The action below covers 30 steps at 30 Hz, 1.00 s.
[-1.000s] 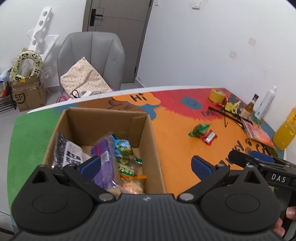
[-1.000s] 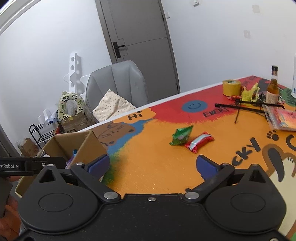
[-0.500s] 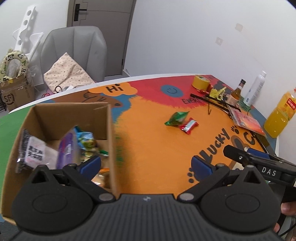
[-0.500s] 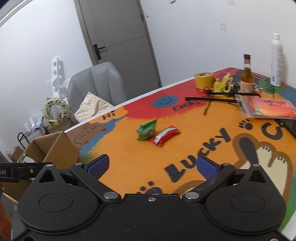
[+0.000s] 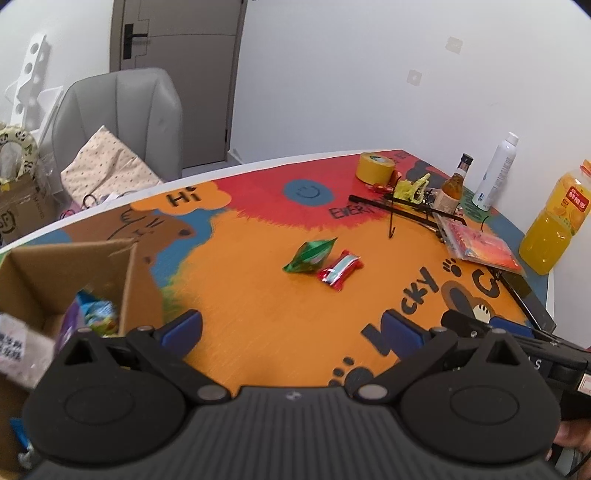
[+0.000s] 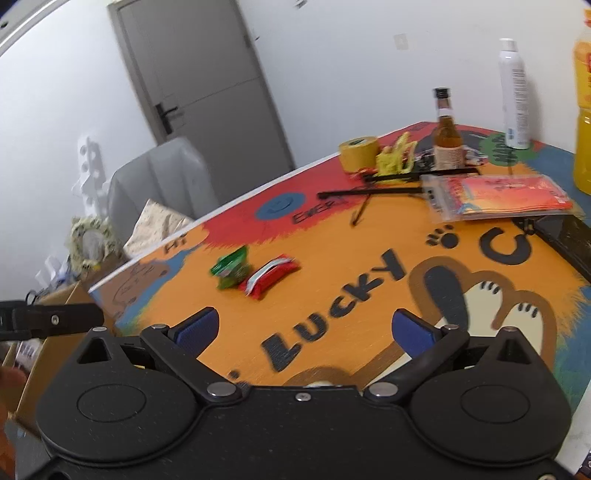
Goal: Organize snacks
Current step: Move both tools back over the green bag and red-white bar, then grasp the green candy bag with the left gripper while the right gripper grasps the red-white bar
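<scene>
Behind your table [image 5: 258, 206] with its bright cartoon top you have plain white walls [image 5: 332, 74] and a closed grey door [image 5: 177, 33] with a black handle. A grey padded chair [image 5: 122, 107] stands before it, a dotted cushion [image 5: 107, 170] resting on its seat.

Cardboard box [image 5: 66, 280] cut off left

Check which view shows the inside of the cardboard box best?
Left wrist. The cardboard box sits at the left edge, open side facing the camera, with snack packets visible inside, though blurred and partly hidden by the left tool. The right wrist view shows only the box's outer wall, nothing inside.
</scene>
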Each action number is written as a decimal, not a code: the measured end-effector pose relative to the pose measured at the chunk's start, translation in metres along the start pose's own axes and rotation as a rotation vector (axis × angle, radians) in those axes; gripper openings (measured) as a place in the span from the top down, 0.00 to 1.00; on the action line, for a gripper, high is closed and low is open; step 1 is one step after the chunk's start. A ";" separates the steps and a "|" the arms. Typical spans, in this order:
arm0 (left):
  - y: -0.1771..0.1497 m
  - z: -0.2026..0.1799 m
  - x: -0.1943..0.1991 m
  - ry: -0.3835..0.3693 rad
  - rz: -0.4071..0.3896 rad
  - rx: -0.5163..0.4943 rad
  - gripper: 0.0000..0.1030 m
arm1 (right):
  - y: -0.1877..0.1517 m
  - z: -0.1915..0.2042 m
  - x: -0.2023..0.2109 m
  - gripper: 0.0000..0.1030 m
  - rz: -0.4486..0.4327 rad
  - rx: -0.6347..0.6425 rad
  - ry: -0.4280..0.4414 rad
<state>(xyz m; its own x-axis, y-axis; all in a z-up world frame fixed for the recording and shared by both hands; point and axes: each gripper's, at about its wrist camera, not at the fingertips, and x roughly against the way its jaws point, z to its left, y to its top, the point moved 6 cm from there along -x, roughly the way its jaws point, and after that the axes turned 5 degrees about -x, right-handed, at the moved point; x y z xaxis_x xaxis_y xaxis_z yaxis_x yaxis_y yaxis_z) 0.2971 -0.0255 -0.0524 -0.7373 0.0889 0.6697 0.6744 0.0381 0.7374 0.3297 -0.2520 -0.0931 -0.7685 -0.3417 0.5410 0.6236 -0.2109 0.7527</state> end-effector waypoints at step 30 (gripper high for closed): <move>0.042 -0.018 -0.123 0.031 0.052 0.029 0.42 | 0.018 -0.007 -0.094 0.35 0.148 -0.112 0.080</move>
<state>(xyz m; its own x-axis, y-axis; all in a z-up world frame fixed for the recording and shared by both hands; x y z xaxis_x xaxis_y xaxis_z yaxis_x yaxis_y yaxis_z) 0.4151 -0.0523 -0.1025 -0.7015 0.0606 0.7101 0.7126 0.0629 0.6987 0.4145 -0.2302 -0.1330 -0.6563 -0.4469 0.6079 0.7444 -0.2524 0.6181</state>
